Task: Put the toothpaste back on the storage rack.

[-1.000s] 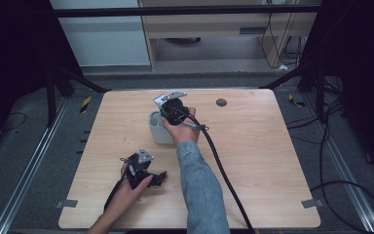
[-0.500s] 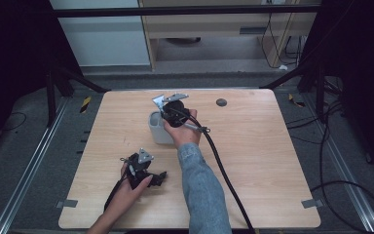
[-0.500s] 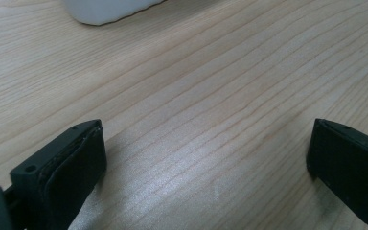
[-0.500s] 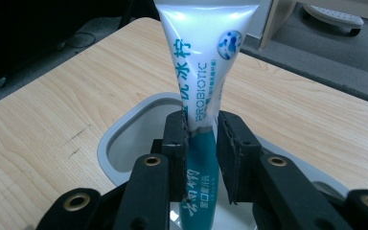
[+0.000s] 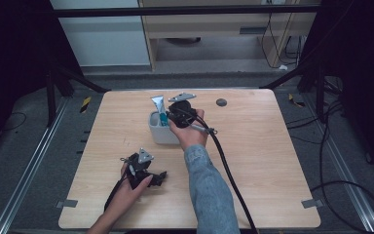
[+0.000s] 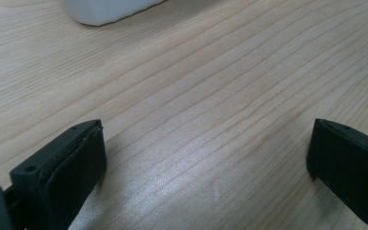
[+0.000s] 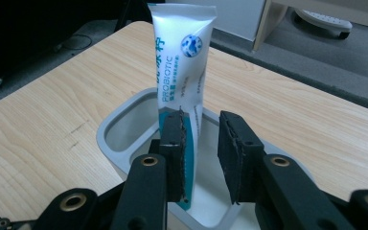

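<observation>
A white and teal toothpaste tube [image 7: 182, 62] stands upright in a white cup [image 7: 106, 129] at the table's middle [image 5: 161, 134]. My right gripper [image 7: 203, 120] hangs over the cup's near side, just right of the tube [image 5: 159, 109] in the high view. Its jaws have just been opening and stand a little apart. The tube rises just beyond the left jaw, and no pad presses on it. My left gripper [image 5: 158, 178] rests low on the table near the front left. Its jaws [image 6: 206, 139] are spread wide over bare wood.
A small dark round object [image 5: 221, 102] lies on the wooden table [image 5: 272, 161] to the right of the cup. The right gripper's black cable [image 5: 224, 161] trails back across the table toward the front edge. The cup's base [image 6: 105, 9] shows ahead of the left jaws.
The right gripper has drawn slightly back and to the right from the tube, which now stands free in the cup. The left hand has not moved.
</observation>
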The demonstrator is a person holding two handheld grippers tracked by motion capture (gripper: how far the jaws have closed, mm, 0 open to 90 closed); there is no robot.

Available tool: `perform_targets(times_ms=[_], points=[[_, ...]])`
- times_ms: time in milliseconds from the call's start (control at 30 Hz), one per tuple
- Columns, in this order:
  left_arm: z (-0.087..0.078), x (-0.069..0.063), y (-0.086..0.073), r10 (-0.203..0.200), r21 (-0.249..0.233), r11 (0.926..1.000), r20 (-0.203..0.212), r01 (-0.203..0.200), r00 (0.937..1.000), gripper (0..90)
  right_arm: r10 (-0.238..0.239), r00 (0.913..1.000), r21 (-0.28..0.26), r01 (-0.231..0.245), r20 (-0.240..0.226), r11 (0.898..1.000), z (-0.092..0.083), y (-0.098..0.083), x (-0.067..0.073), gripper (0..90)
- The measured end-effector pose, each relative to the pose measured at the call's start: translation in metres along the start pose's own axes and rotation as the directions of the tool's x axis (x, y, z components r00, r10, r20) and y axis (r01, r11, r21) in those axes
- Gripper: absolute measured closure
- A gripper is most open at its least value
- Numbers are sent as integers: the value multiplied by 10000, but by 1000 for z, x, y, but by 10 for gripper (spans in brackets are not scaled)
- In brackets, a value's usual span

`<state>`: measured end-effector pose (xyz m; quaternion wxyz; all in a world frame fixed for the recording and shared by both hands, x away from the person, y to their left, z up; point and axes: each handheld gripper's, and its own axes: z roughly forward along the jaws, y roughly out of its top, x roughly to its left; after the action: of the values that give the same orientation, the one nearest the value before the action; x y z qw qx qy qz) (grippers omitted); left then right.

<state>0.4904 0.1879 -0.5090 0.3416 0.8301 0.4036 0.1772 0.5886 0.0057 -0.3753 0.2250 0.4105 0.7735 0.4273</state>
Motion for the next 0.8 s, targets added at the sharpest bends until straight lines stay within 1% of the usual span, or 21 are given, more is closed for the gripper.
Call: perform_targets(times_ms=[33, 67, 100, 133, 167, 200, 267, 333, 367, 400, 433, 467, 500, 533, 567, 600, 633, 667, 733, 767, 800], points=[[0, 1, 0, 46, 2, 10000, 46, -46, 10000, 0, 14, 10000, -29, -14, -14, 10000, -4, 0, -2, 705], [0, 1, 0, 46, 2, 10000, 46, -46, 10000, 0, 14, 10000, -29, -14, -14, 10000, -4, 0, -2, 705], [0, 1, 0, 99, -1, 10000, 104, -99, 9999, 0, 48, 10000, -71, -48, 33, 10000, -9, 0, -5, 690], [0, 2, 0, 122, 2, 9999, 126, -123, 9998, 0, 48, 10000, -71, -48, 33, 10000, -9, 0, -5, 690], [0, 2, 0, 151, 1, 9999, 170, -151, 9997, 0, 155, 9999, -143, -155, 2, 9998, -15, 0, -7, 662], [0, 2, 0, 151, 1, 9999, 170, -151, 9997, 0, 155, 9999, -143, -155, 2, 9998, -15, 0, -7, 662], [1, 2, 1, 181, -2, 9998, 195, -181, 9996, 0, 167, 9998, -134, -166, 102, 9998, -24, 0, -10, 619], [1, 2, 1, 177, -1, 9998, 196, -177, 9997, 0, 422, 9990, -232, -419, 112, 9989, -31, -1, -14, 590], [1, 2, 1, 177, -1, 9998, 196, -177, 9997, 0, 498, 9987, -274, -495, 129, 9984, -34, -1, -16, 569], [1, 2, 1, 181, 3, 9998, 201, -181, 9996, 0, 498, 9987, -274, -495, 129, 9984, -34, -1, -16, 569], [1, 2, 1, 174, 1, 9998, 200, -174, 9996, 0, 534, 9985, -251, -530, 143, 9983, -40, 0, -19, 524], [1, 2, 1, 175, 1, 9998, 194, -175, 9997, 0, 534, 9985, -251, -530, 143, 9983, -40, 0, -19, 524], [1, 2, 1, 170, -2, 9999, 189, -170, 9997, 0, 611, 9980, -256, -607, 177, 9978, -44, 0, -22, 495], [1, 2, 1, 170, -2, 9999, 189, -170, 9997, 0, 611, 9980, -256, -607, 177, 9978, -44, 0, -22, 495], [1, 2, 1, 160, -4, 9999, 176, -159, 9997, 0, 620, 9977, -271, -613, 272, 9978, -48, 1, -25, 455], [1, 2, 1, 160, -4, 9999, 176, -159, 9997, 0, 620, 9977, -271, -613, 272, 9978, -48, 1, -25, 455], [1, 2, 1, 155, 1, 9999, 179, -155, 9997, 0, 635, 9975, -238, -628, 298, 9977, -48, 1, -26, 437], [1, 2, 1, 155, 2, 9999, 173, -155, 9997, 0, 568, 9975, -241, -558, 418, 9982, -49, 1, -28, 411], [1, 2, 1, 153, 2, 9999, 172, -153, 9997, 0, 592, 9974, -268, -581, 403, 9979, -49, 2, -29, 396], [1, 2, 1, 151, 4, 9999, 179, -151, 9997, 0, 690, 9969, -309, -679, 375, 9972, -49, 3, -32, 345], [1, 2, 1, 148, 0, 9999, 179, -148, 9997, 0, 699, 9969, -334, -687, 361, 9971, -49, 3, -33, 333]])
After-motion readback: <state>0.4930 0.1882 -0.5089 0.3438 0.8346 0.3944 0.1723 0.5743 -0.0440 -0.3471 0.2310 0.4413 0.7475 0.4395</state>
